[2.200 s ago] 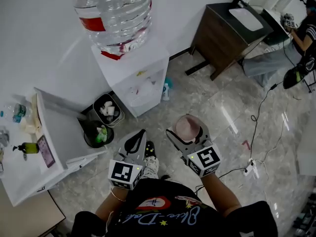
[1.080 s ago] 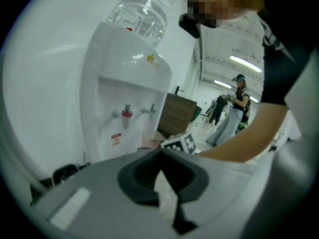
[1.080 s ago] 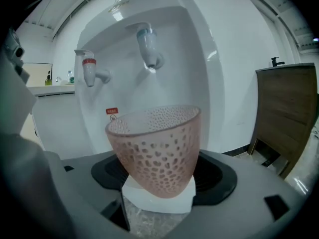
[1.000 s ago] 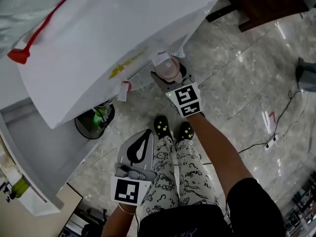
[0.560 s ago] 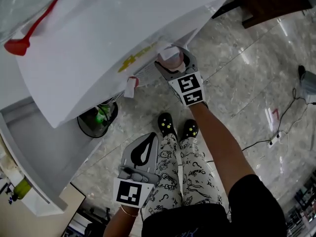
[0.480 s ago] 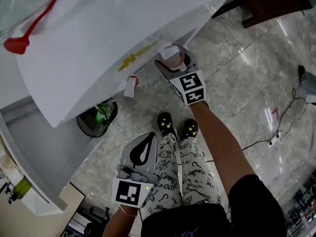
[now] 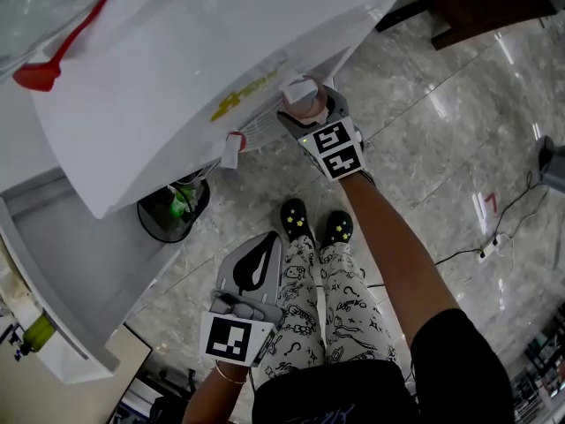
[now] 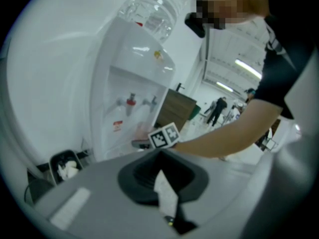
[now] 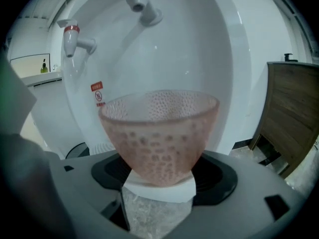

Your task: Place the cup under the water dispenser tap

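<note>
Cup: a pink, translucent, dimpled cup (image 9: 159, 133), empty and upright, inside the recess of the water dispenser (image 7: 177, 69), almost directly below the grey-white tap (image 9: 140, 2).
Other tap: the red-capped tap (image 9: 73, 37) sits off to the cup's left, well apart from the cup.
Right gripper (image 7: 306, 116): pinching the cup low down, at its narrow base, with the white pads pressed on either side.
Left gripper (image 7: 255, 256): pressed together on nothing, hanging low by the person's legs, away from the dispenser.
Seating: whether the cup's foot touches the drip grille (image 7: 261, 127) cannot be told.
Handling: probably light and rigid, possibly glass and so brittle against the recess wall. The tapered, smooth-looking wall could slide out of a loose pinch.
Where to hold: low on the taper near the foot, as now — this leaves the rim clear under the spout.
Release: likely safe only once the base rests flat.
</note>
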A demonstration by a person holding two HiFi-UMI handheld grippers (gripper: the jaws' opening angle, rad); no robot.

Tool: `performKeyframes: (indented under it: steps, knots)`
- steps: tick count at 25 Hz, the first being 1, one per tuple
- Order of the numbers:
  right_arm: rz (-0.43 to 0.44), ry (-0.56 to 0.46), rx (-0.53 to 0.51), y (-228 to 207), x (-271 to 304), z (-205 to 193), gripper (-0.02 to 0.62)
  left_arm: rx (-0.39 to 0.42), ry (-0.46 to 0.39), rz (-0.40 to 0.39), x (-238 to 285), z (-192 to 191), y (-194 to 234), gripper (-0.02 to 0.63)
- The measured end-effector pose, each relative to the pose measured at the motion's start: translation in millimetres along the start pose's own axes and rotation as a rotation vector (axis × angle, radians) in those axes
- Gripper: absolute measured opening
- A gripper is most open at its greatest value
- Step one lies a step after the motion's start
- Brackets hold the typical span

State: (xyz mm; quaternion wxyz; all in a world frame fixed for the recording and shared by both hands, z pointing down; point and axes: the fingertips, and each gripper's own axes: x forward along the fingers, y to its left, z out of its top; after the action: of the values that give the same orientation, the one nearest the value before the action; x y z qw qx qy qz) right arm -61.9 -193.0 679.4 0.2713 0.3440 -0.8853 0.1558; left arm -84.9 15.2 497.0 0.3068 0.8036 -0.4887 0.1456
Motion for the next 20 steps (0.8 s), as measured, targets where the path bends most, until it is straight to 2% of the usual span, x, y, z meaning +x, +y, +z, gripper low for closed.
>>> performKeyframes:
  steps: [2, 6, 10, 15, 20]
  knots:
    - [0.015, 0.045, -0.005, 2.6, 1.1, -10.6, 0.345, 0.002, -0.003, -0.003, -0.3, 0.7, -2.1, -0.003]
    - [0.015, 0.044, 0.009, 1.7, -3.4, -14.4, 0.345, 0.015, 0.008, -0.031, 0.6, 3.0, -8.9, -0.003]
    - [0.044, 0.054, 0.067, 10.1, -17.4, -17.5, 0.345, 0.008, -0.009, 0.014, -2.4, 2.5, -4.7, -0.003]
    - [0.078, -0.001, 0.171, 31.1, -71.9, -15.3, 0.345, 0.032, -0.036, 0.034, -8.4, 12.4, -9.9, -0.003]
    - [0.074, -0.018, 0.195, 38.4, -121.1, -6.2, 0.344, 0.059, -0.069, 0.05, -14.9, 29.5, -17.2, -0.003]
